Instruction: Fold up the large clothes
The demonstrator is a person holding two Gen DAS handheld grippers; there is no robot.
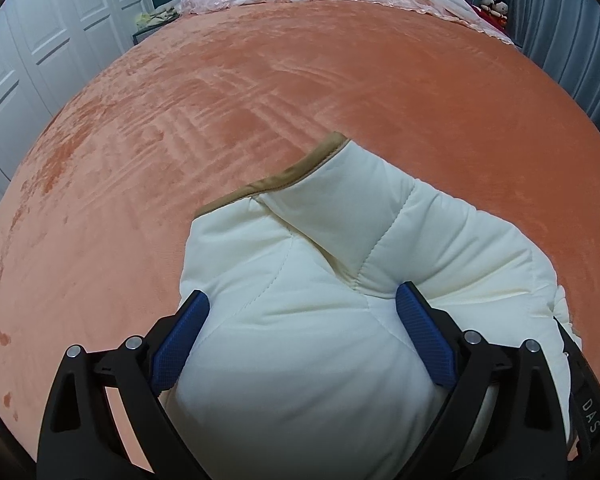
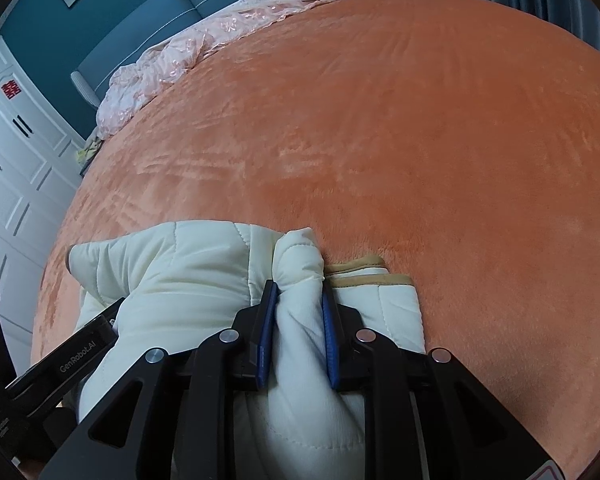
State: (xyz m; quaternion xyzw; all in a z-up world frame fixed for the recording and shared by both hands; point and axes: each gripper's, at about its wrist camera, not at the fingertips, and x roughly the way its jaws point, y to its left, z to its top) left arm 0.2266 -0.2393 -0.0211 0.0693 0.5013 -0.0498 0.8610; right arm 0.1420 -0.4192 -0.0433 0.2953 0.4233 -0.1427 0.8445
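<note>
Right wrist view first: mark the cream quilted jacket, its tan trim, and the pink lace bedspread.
cream quilted jacket (image 2: 172, 268), right wrist view, on the puffed panel left of the jaws.
tan trim (image 2: 376, 279), right wrist view, on the edge band.
pink lace bedspread (image 2: 168, 60), right wrist view, on its rumpled middle.

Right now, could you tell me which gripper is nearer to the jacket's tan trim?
Right. The right gripper pinches a fold of the cream jacket right beside the tan trim. The left gripper stands open around the jacket, farther from the trim.
</note>
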